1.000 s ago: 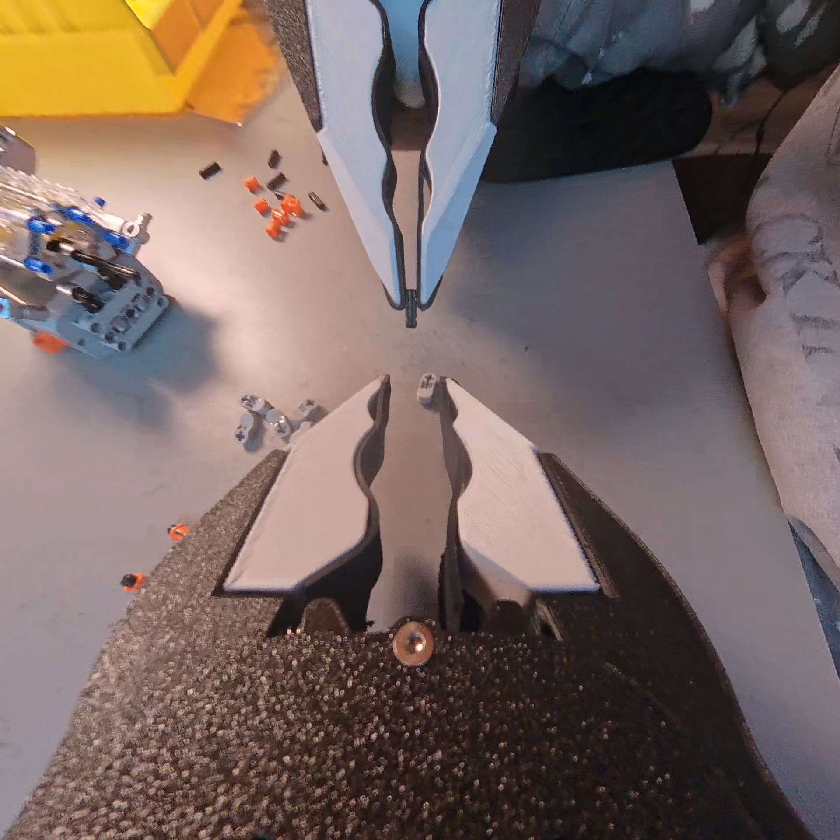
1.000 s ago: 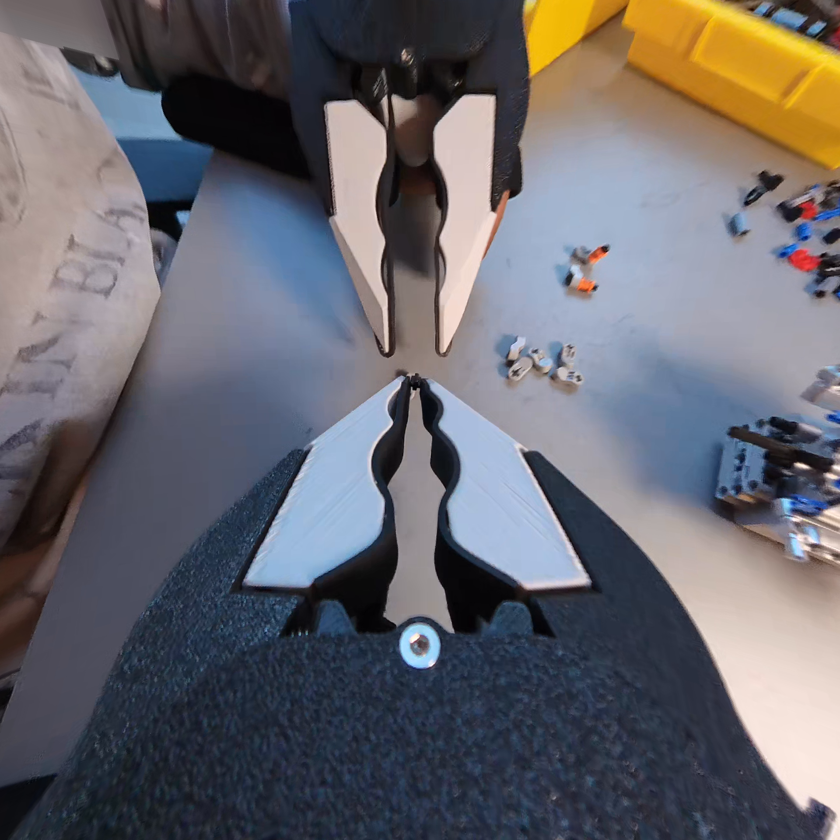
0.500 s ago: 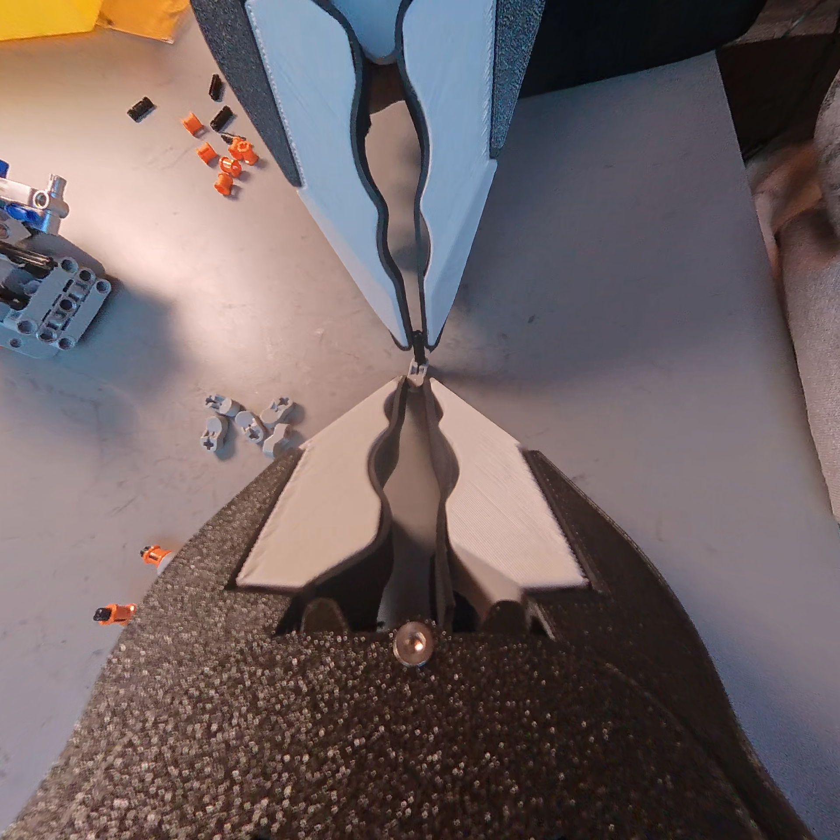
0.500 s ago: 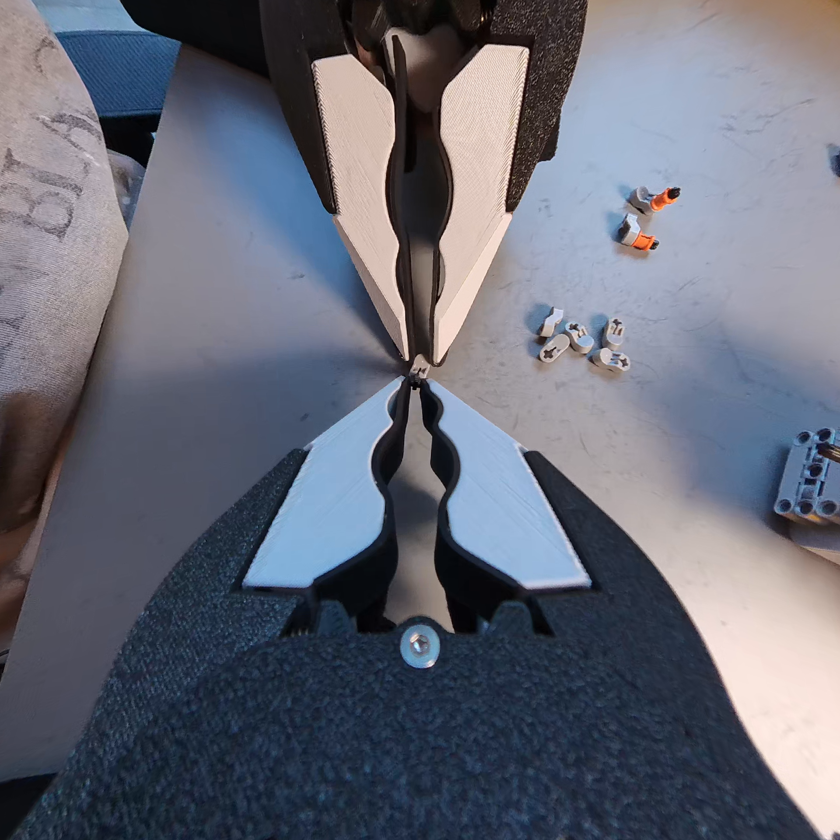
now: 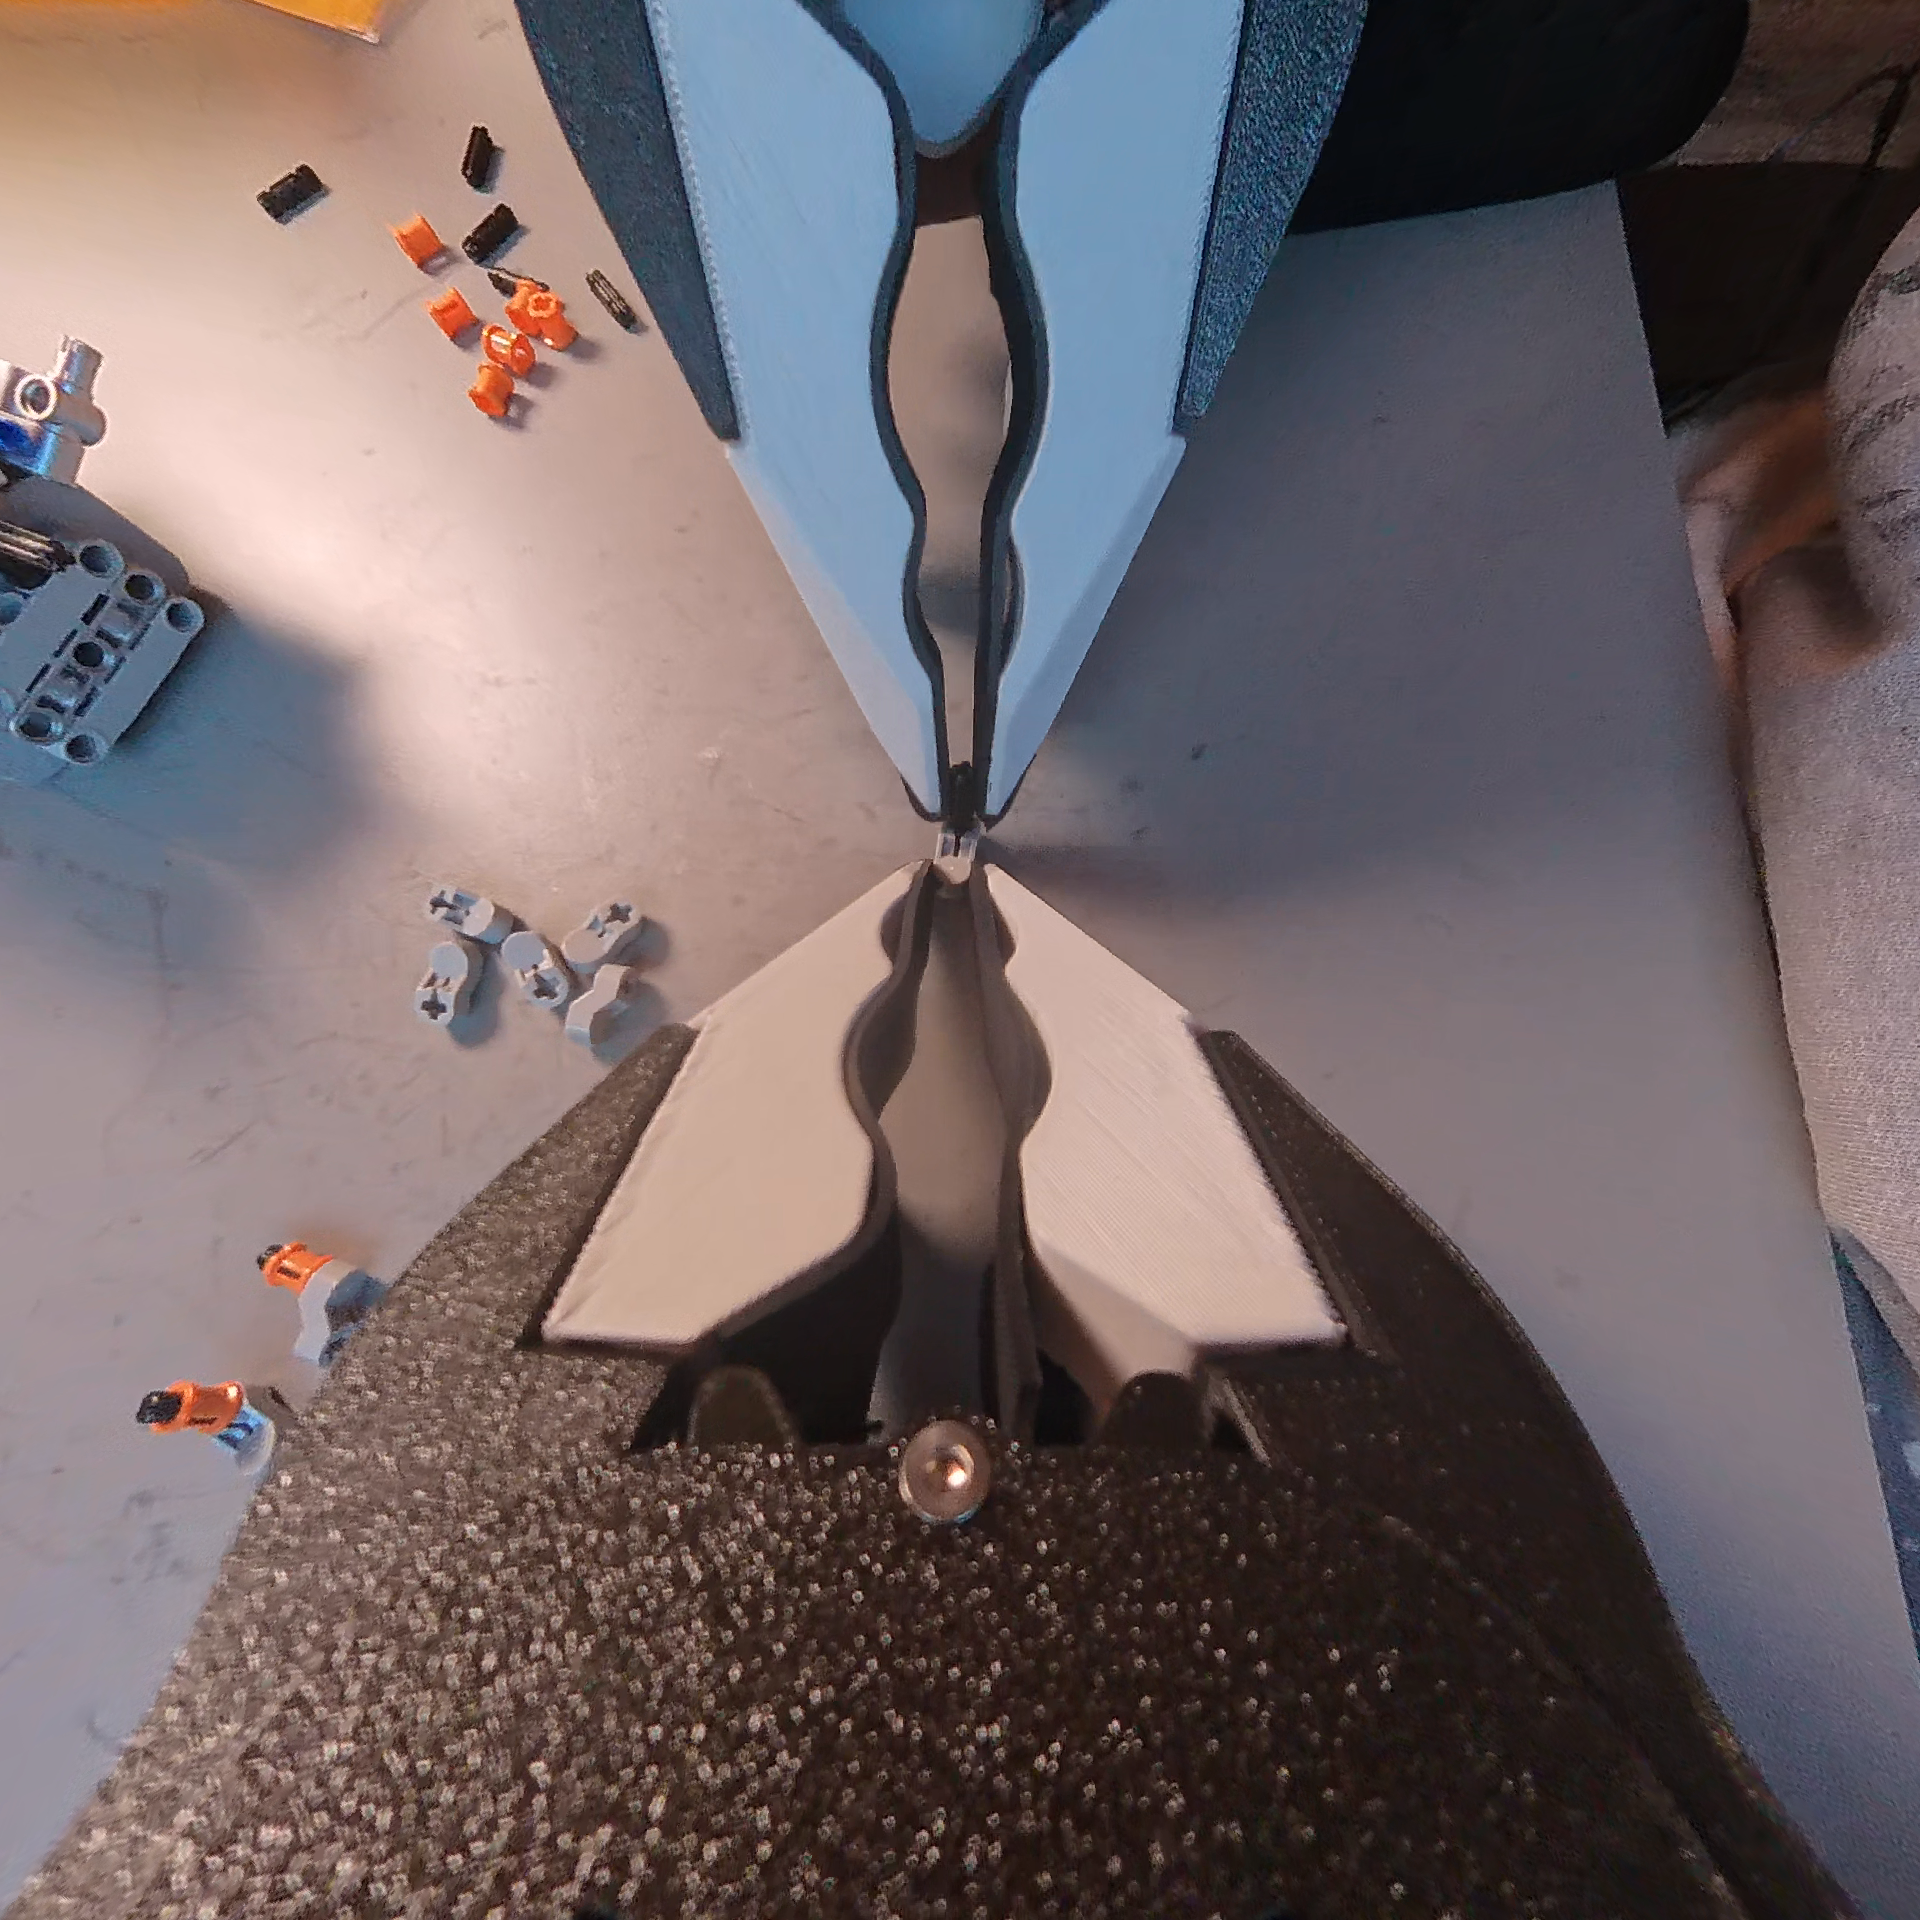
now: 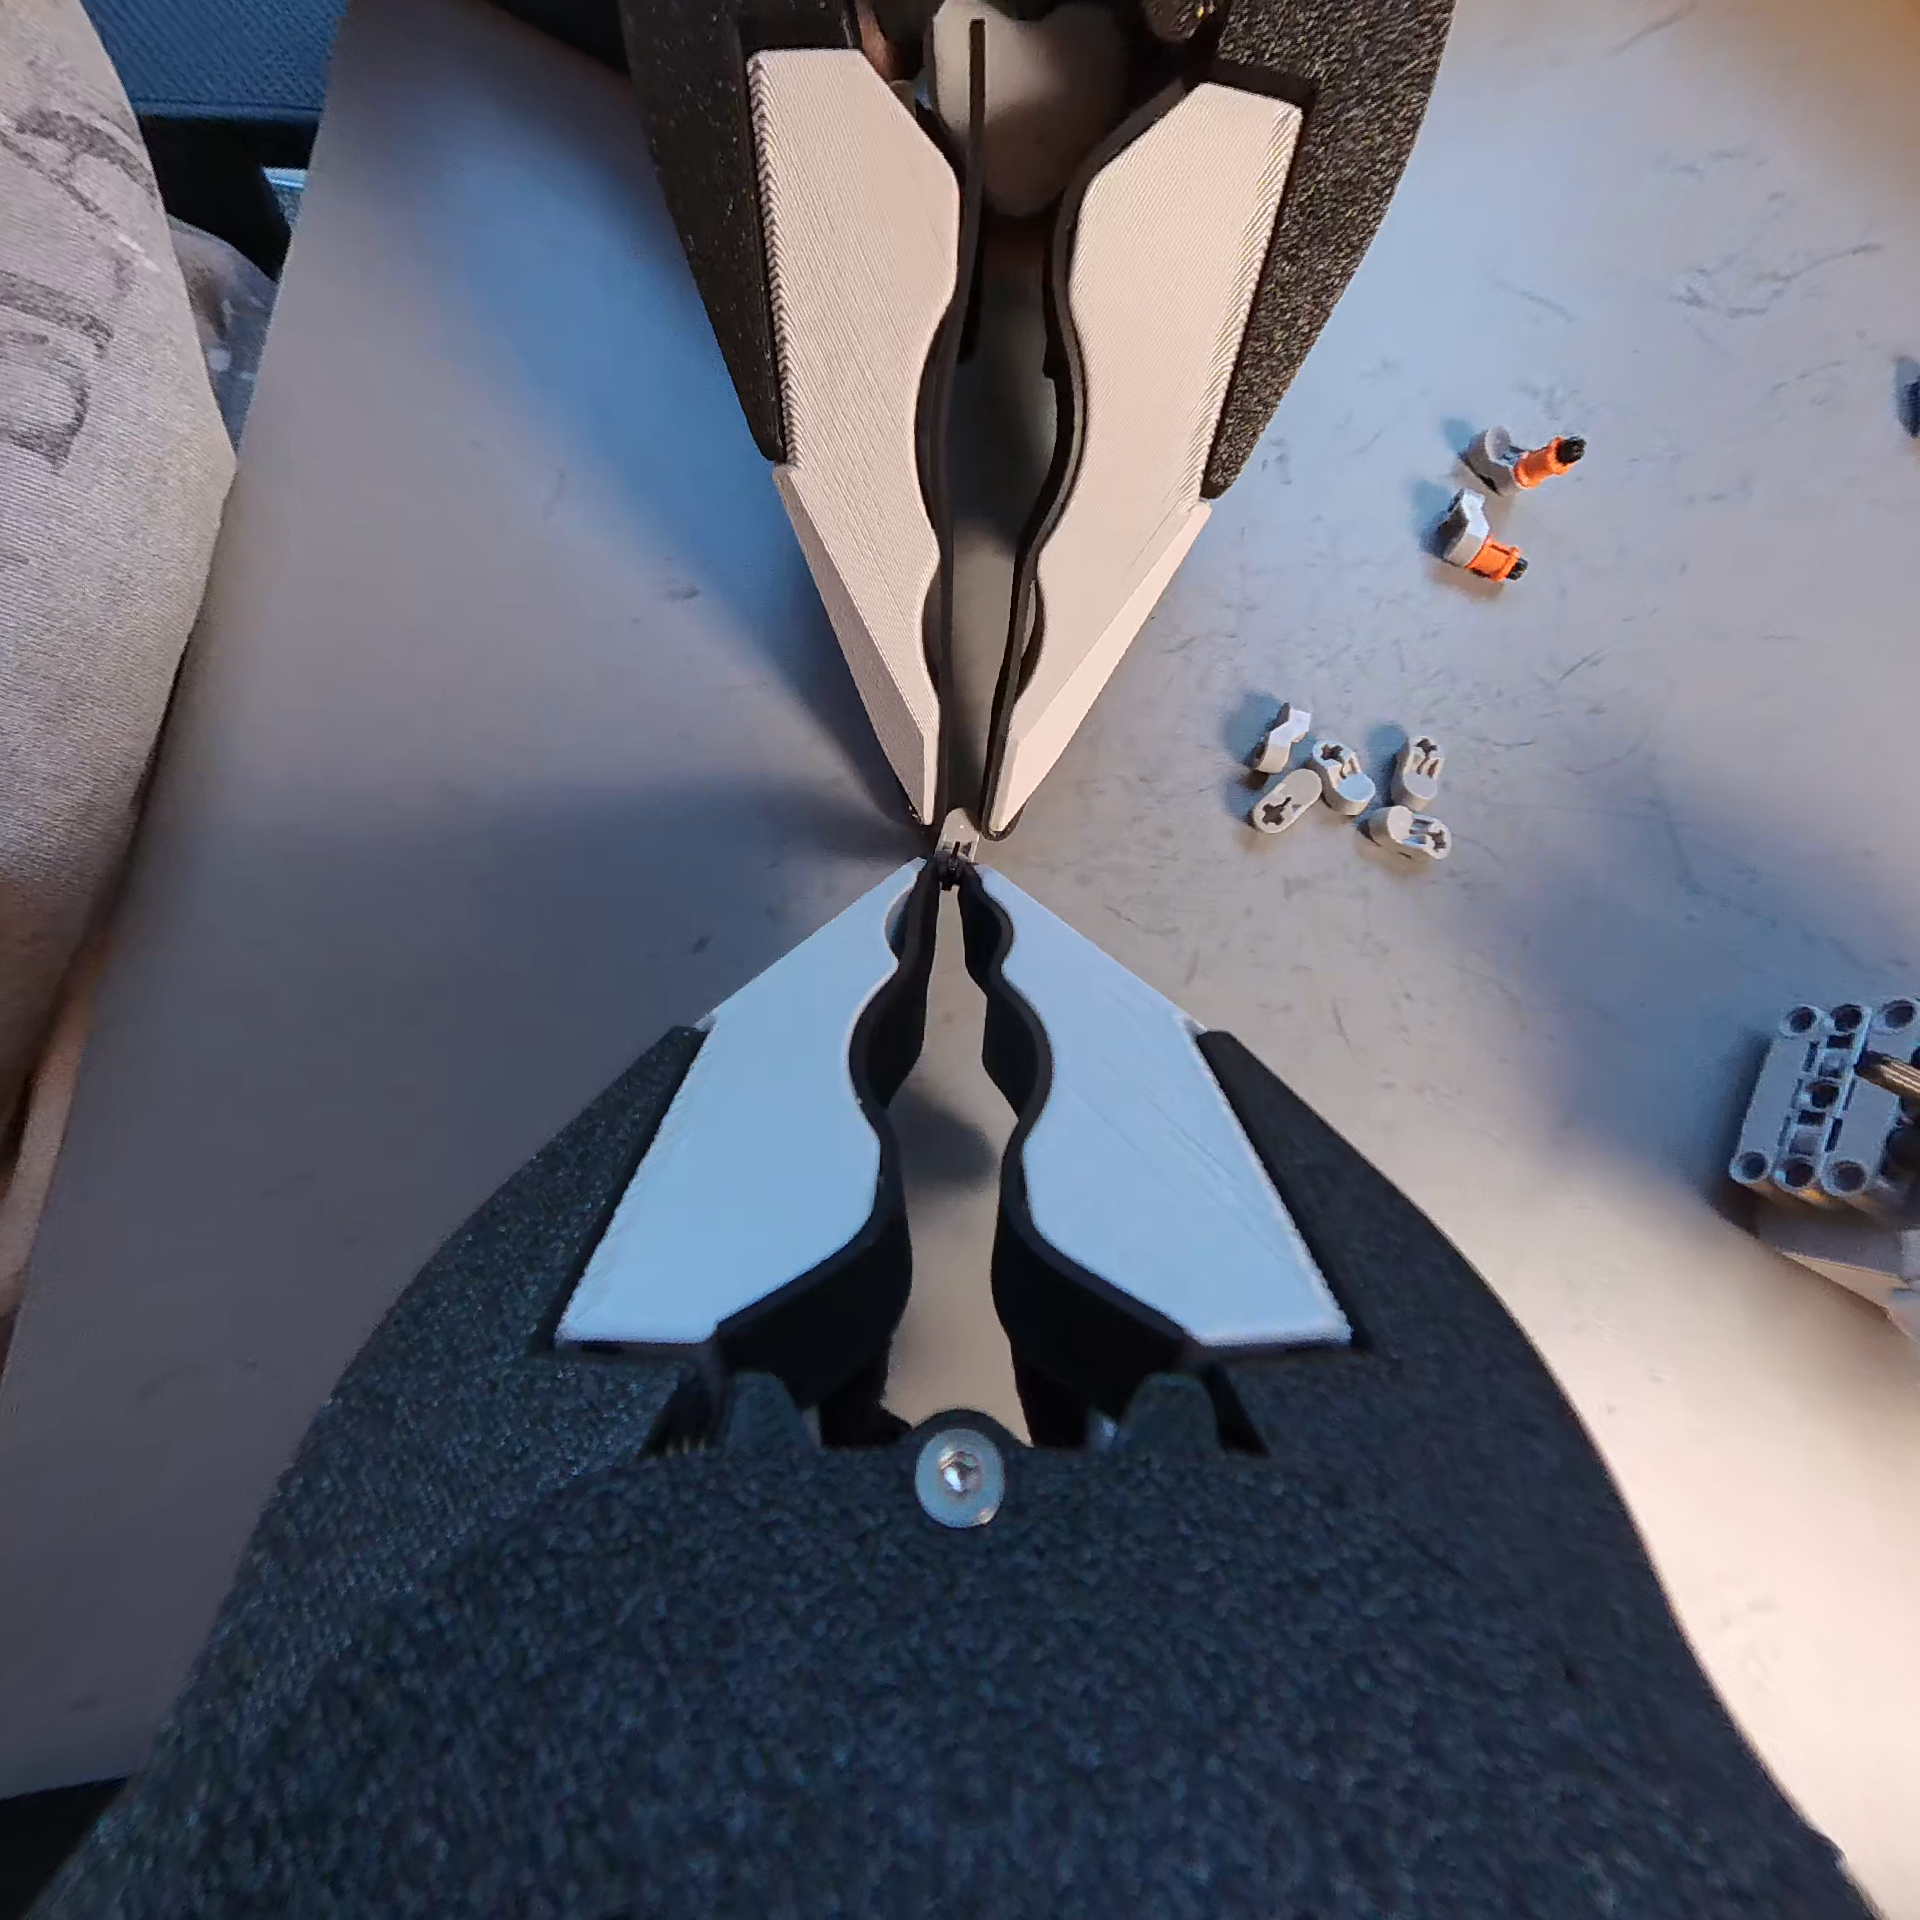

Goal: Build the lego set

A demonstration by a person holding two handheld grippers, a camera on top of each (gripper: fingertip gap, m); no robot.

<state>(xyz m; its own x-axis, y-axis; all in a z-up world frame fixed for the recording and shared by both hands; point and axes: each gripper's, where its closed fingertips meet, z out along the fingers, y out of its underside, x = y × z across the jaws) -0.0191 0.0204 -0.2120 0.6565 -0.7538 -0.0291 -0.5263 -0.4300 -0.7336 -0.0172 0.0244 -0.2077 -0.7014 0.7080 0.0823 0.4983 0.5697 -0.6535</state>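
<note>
In the left wrist view my left gripper [image 5: 951, 871] is shut on a small grey connector [image 5: 954, 844] that sticks out of its tips. My right gripper [image 5: 961, 805] comes in from the top, tip to tip with the left, and is shut on a short black pin [image 5: 962, 790]. The pin's end touches the connector. In the right wrist view the right gripper [image 6: 948, 875] holds the black pin [image 6: 950, 868] at the bottom. The left gripper [image 6: 961, 821] holds the grey connector [image 6: 958, 834] just above it. Both hover over the grey table [image 5: 1351, 727].
Several loose grey connectors [image 5: 530, 961] [image 6: 1345, 784] lie beside the tips. Orange bushes [image 5: 504, 332] and black pins [image 5: 488, 223] lie farther off. Two grey-and-orange pieces [image 6: 1496, 499] and a partly built grey model [image 5: 83, 665] [image 6: 1829, 1122] are nearby. A person's clothing [image 5: 1849, 727] is past the table edge. My two grippers' fingertips are within a few centimetres of each other.
My left gripper was open with the grey connector at one finger; it has shut on it. The two grippers moved together until the pin met the connector.
</note>
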